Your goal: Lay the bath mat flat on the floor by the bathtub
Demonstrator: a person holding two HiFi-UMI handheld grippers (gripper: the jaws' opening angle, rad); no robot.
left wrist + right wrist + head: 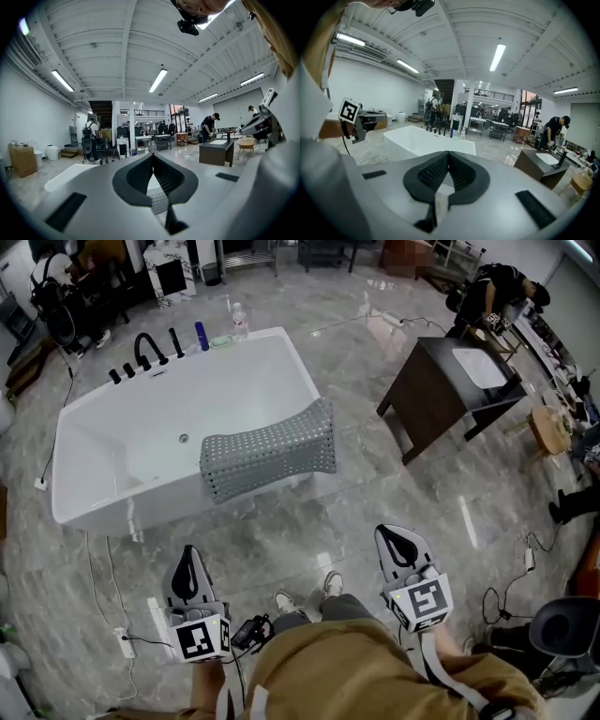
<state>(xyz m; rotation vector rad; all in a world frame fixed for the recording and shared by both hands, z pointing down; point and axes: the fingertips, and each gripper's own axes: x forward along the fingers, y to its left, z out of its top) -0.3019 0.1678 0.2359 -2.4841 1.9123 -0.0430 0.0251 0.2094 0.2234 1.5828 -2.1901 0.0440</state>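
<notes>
A grey nubbed bath mat (270,450) hangs folded over the near rim of the white bathtub (122,454). My left gripper (188,565) is held low at the left, well short of the tub, jaws shut with nothing between them. My right gripper (397,537) is at the right, also shut and empty. In the left gripper view the left gripper (153,161) has its jaws meeting at the tip, with a patch of the mat (158,200) showing through below. The right gripper (447,157) points toward the tub (426,139) in the right gripper view.
Grey marble floor (309,540) lies between me and the tub. A dark vanity with a sink (459,390) stands at the right. Black taps and bottles (173,341) sit on the tub's far rim. A power strip and cables (127,641) lie at the lower left. People work at the back.
</notes>
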